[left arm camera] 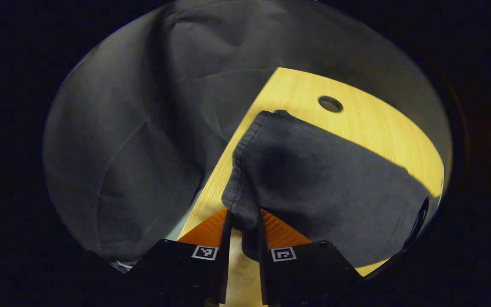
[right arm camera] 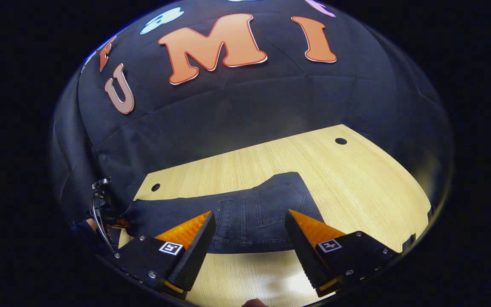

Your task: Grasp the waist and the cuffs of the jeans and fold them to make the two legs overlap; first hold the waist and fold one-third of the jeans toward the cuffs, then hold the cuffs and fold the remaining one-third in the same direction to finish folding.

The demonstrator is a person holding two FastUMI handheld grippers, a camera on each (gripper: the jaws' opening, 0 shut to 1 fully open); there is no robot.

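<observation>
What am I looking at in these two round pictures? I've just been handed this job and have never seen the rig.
Each picture comes from a camera riding on a handheld two-finger gripper, looking forward along its fingers. In the left gripper view, the left gripper is shut on a bunched edge of the dark jeans, apparently a cuff, just above the wooden table. In the right gripper view, the right gripper is open, hanging above the waist end of the jeans, where a back pocket shows; it holds nothing. The jeans lie stretched across the table. The other gripper appears far left in that view.
</observation>
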